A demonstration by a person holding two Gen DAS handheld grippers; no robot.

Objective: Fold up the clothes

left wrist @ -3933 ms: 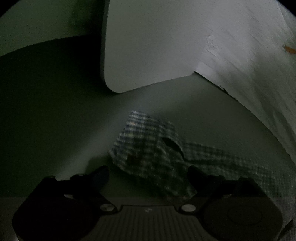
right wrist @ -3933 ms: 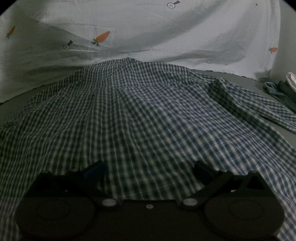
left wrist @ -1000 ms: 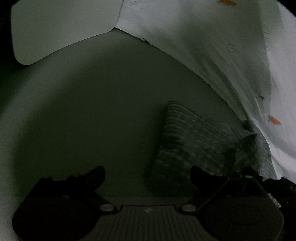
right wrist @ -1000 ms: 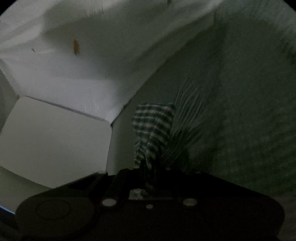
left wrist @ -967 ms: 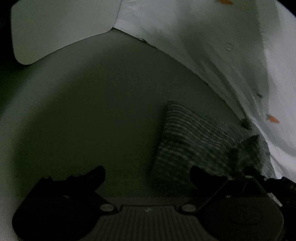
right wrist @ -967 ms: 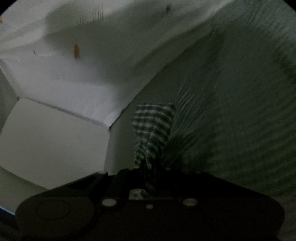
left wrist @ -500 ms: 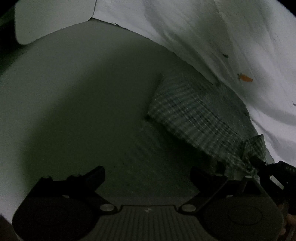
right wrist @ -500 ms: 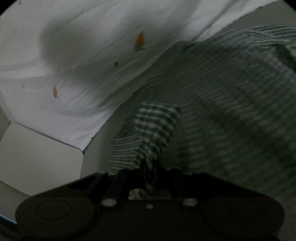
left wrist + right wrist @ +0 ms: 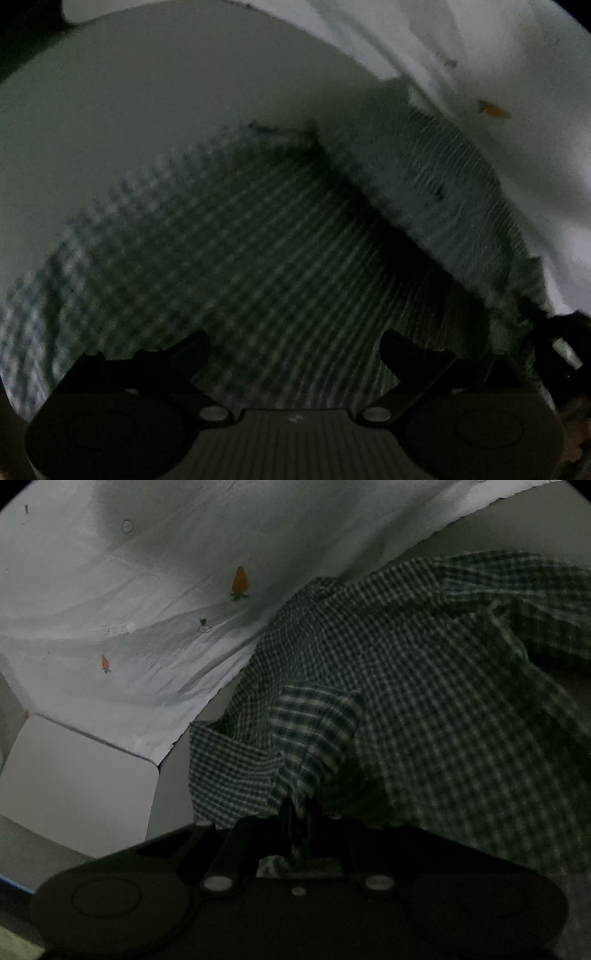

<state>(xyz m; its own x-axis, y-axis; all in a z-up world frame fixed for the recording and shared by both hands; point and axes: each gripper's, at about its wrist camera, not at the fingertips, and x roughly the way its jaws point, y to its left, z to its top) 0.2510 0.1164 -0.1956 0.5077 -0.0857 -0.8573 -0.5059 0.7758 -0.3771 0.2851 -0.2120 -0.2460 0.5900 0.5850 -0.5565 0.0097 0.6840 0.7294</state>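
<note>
A blue-and-white checked shirt (image 9: 443,672) lies spread on a pale grey surface. My right gripper (image 9: 297,808) is shut on a bunched piece of the shirt's cloth, which stands up in a fold just ahead of the jaws. In the left wrist view the same shirt (image 9: 258,258) fills the lower middle, blurred, and a sleeve (image 9: 454,184) stretches across to the lower right. My left gripper (image 9: 291,347) hovers open over the shirt with nothing between its fingers. The right gripper's dark tip (image 9: 561,332) shows at that view's right edge, holding the sleeve end.
A white sheet with small carrot prints (image 9: 147,590) hangs behind the surface and also shows in the left wrist view as a sheet (image 9: 498,55). A white board (image 9: 74,782) stands at the left. Bare grey surface (image 9: 147,110) lies beyond the shirt.
The right gripper has carried the held sleeve across toward the shirt's body. The left gripper has moved over the shirt, which now fills its view, and it stays open.
</note>
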